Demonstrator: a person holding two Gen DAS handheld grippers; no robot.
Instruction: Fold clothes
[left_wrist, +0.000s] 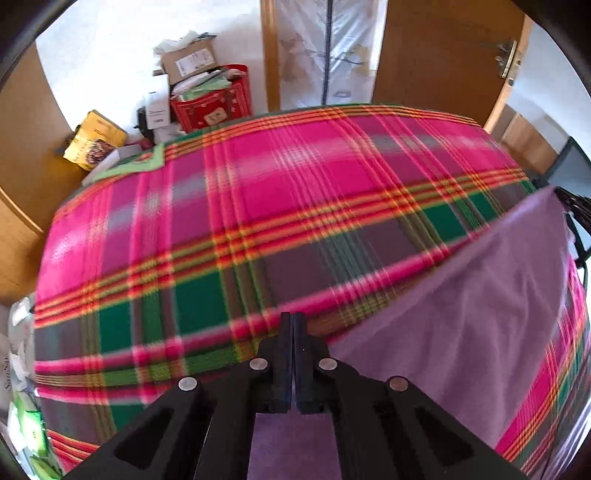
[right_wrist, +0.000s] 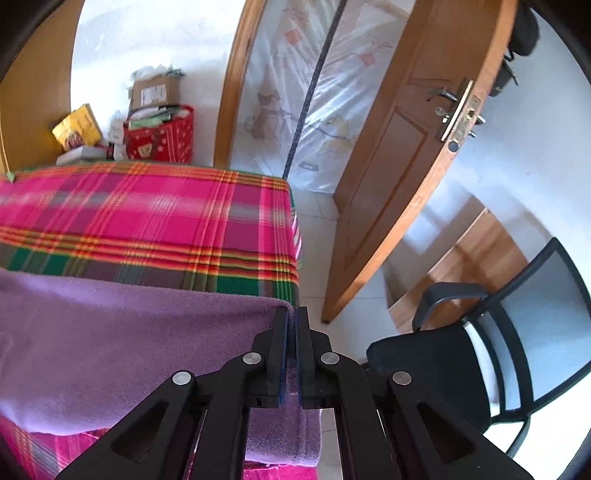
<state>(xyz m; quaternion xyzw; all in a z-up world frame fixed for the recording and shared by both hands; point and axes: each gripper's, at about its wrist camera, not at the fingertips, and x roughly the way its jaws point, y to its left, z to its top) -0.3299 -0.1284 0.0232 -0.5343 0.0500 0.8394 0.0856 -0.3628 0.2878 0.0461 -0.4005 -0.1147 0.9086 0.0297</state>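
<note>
Plaid blanket (left_wrist: 258, 206) in pink, green and orange covers the table from the left edge to the right, and past its far left corner sit a yellow packet (left_wrist: 98, 138), a red patterned bag (left_wrist: 216, 105) stuffed with papers, and a cardboard box (left_wrist: 190, 61) against the white wall. Near the middle, the left gripper (left_wrist: 291, 321) has its fingers pressed together; purple cloth shows below them, but whether any of it is caught between the pads cannot be told. To its right the purple cloth (left_wrist: 480, 302) slopes up as a raised sheet over the right part of the blanket. In the right wrist view the same cloth (right_wrist: 110, 343) spreads across the near left, and the right gripper (right_wrist: 292, 317) pinches its far right corner between nearly closed fingers, at the table's right edge. Further right stand an open wooden door (right_wrist: 406, 166) and, nearest the right side, a black mesh office chair (right_wrist: 498, 350) on the pale floor.
</note>
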